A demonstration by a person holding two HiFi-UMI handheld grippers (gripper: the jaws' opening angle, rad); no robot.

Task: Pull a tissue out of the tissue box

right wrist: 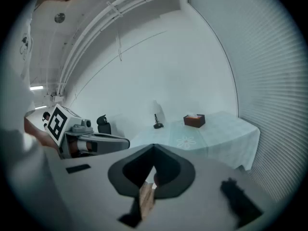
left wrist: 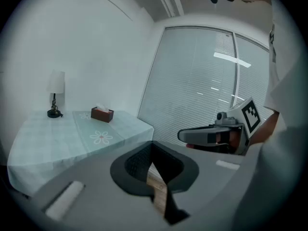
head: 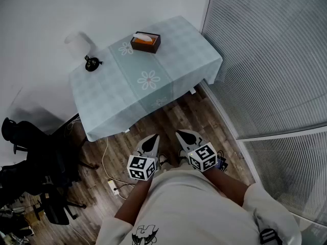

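Note:
A brown tissue box (head: 145, 41) with a white tissue poking from its top stands near the far edge of the table; it also shows small in the left gripper view (left wrist: 102, 114) and the right gripper view (right wrist: 194, 120). My left gripper (head: 152, 142) and right gripper (head: 186, 136) are held side by side close to my body, over the wooden floor, well short of the table. Both are shut with nothing between the jaws. Each gripper shows in the other's view: the right gripper (left wrist: 185, 135), the left gripper (right wrist: 122, 143).
The table (head: 168, 88) wears a pale checked cloth with flower prints. A small lamp (head: 82, 47) stands at its far left corner. Black office chairs (head: 30, 157) sit at the left, a power strip and cables (head: 113, 186) on the floor. Blinds (head: 276, 60) cover the glass wall at right.

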